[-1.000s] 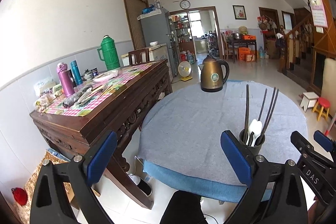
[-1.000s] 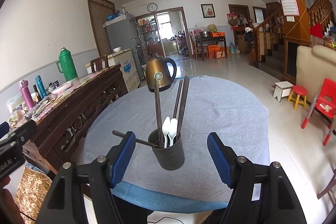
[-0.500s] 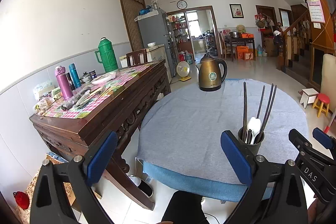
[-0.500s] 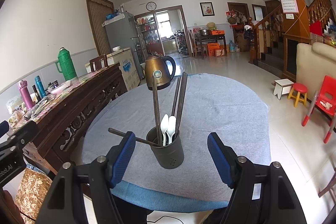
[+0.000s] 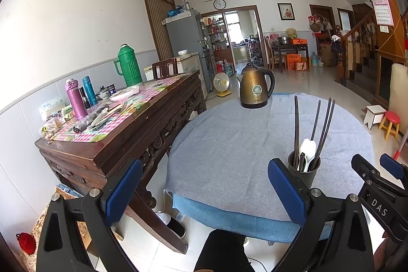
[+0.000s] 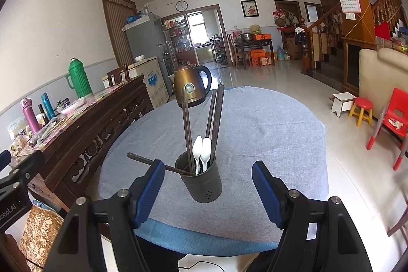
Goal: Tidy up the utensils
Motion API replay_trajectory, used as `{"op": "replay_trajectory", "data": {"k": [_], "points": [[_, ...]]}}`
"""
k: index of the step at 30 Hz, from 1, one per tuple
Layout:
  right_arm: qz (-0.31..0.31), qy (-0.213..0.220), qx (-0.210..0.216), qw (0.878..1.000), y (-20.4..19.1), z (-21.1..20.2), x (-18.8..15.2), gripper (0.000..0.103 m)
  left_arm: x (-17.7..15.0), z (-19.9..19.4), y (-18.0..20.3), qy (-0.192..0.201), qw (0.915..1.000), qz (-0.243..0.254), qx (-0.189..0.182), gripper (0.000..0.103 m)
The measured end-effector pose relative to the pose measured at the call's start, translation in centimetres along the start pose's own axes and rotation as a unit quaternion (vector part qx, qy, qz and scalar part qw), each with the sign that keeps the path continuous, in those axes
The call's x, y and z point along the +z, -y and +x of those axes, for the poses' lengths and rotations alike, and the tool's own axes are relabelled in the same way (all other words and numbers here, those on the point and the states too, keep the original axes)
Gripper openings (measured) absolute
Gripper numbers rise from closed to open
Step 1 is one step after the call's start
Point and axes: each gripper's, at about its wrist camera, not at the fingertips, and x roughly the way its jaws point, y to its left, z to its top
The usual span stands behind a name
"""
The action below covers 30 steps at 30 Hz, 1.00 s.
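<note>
- Both grippers stand wide apart at the jaws and carry nothing: the right gripper [image 6: 205,193] hovers at the near edge of the round table [image 6: 267,134], and the left gripper [image 5: 204,193] hangs off to its left, over the gap between that table and a wooden sideboard [image 5: 142,124].
- Straight ahead of the right gripper, just beyond its blue pads [image 6: 150,188] and centred between them, sits the dark utensil holder [image 6: 201,181] on the grey cloth.
- Inside the holder stand several dark chopsticks [image 6: 187,134], nearly upright, with two white spoons [image 6: 201,152] bowl-up among them.
- One stray chopstick [image 6: 153,163] lies almost flat, one end in the cup, the other poking out toward the right gripper's left pad; likely it tipped over the rim rather than dropping in.
- From the left gripper, the holder [image 5: 303,170] shows ahead and to the right, partly behind its right pad.
- Judging by the bare cloth, the sorting looks nearly finished; standing the stray chopstick upright seems the one thing left.
- A bronze kettle [image 6: 191,88] stands far ahead, well apart from the holder.
</note>
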Motion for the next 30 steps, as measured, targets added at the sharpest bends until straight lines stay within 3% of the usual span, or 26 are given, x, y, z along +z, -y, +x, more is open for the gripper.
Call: {"op": "replay_trajectory", "data": {"k": [30], "points": [[0.004,-0.012,0.0,1.0,0.2,0.7,-0.6,0.075,-1.0,1.0,-0.1,-0.01,0.9999,-0.002,-0.001,0.099]]}}
